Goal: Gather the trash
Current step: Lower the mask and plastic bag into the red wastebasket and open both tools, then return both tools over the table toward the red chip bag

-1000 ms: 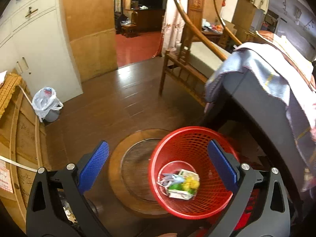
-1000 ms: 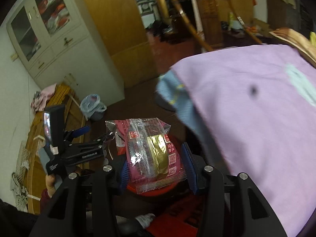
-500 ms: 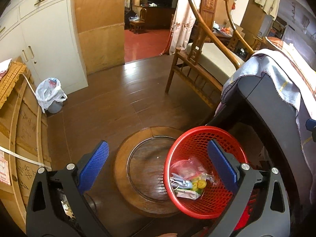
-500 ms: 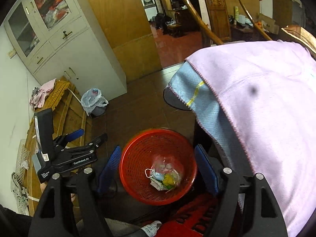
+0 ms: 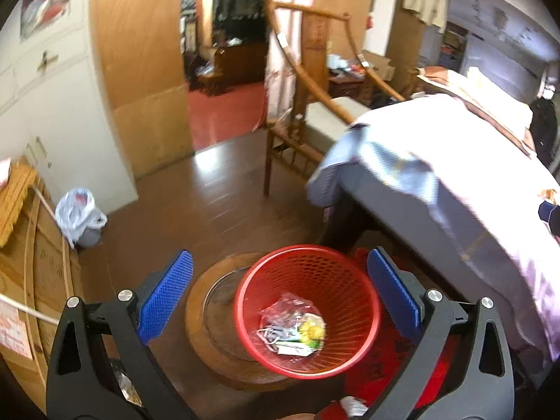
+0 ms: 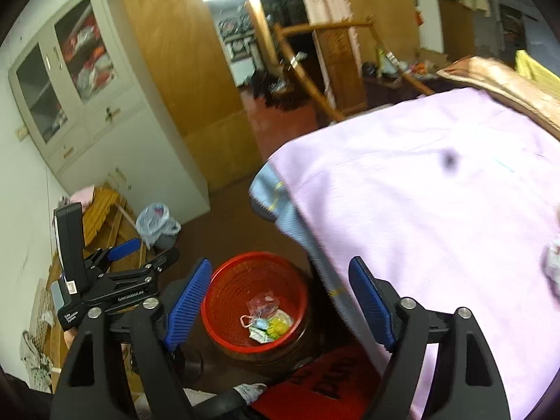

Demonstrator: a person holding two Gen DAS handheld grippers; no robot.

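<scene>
A red mesh basket [image 5: 350, 294] [image 6: 224, 290] stands on a round wooden stool [image 5: 206, 318] beside the bed. A clear pink snack wrapper [image 5: 285, 309] [image 6: 262, 306] lies in it, on top of a face mask and yellow scraps. My left gripper [image 5: 279, 254] hangs open above the basket with nothing between its blue pads; it also shows at the left of the right wrist view [image 6: 157, 248]. The jaws of my right gripper [image 6: 280, 263] are opening wide above the basket, with nothing between them. A crumpled pale item [image 6: 551, 266] lies on the bed at the right edge.
The bed with a pink sheet [image 6: 420, 210] fills the right side. A wooden chair [image 5: 315, 126] stands beyond it. A bagged bin [image 5: 78, 217] sits by the white cabinet [image 6: 105, 122]. A red mat [image 6: 332, 385] lies by the stool, and wooden boards lean at the left.
The right gripper opened and let go of the pink wrapper, which now lies in the red basket. Both grippers have lifted and drawn back from the basket.
</scene>
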